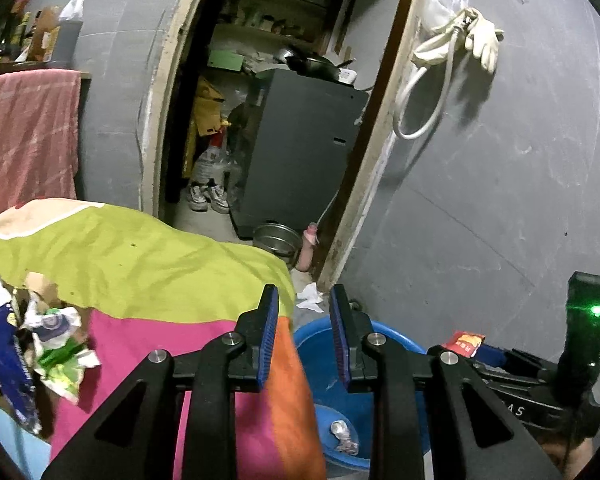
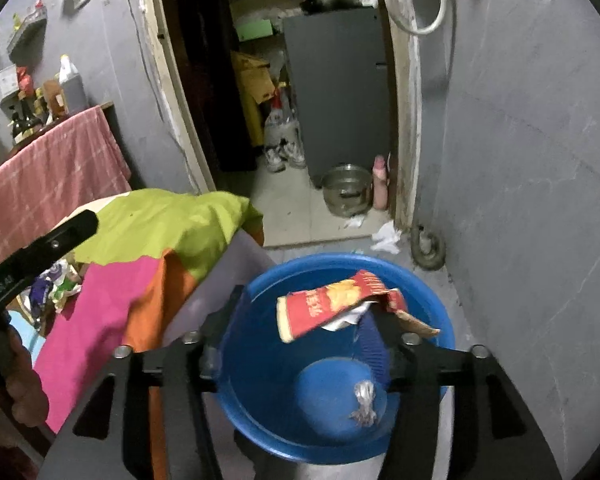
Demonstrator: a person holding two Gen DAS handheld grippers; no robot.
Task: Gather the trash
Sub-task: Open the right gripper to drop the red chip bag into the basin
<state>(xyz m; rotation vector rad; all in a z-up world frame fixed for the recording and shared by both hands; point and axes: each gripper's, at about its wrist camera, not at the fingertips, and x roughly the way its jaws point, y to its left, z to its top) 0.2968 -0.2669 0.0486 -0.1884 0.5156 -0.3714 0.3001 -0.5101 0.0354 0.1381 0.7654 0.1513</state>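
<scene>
The right gripper (image 2: 300, 344) hangs over the blue basin (image 2: 440, 320) with jaws apart, so the red snack wrapper (image 2: 324, 308) can drop in, while the left gripper (image 1: 304, 340), slightly parted, holds nothing.

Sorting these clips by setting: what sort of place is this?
Probably a cramped home: a doorway opens onto a kitchen-like storeroom with a wok, sneakers on the floor, and a blue basin for trash.

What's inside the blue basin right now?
A crumpled silver scrap lies on the blue basin's bottom. The red snack packet hangs above, hiding part of the far wall.
</scene>
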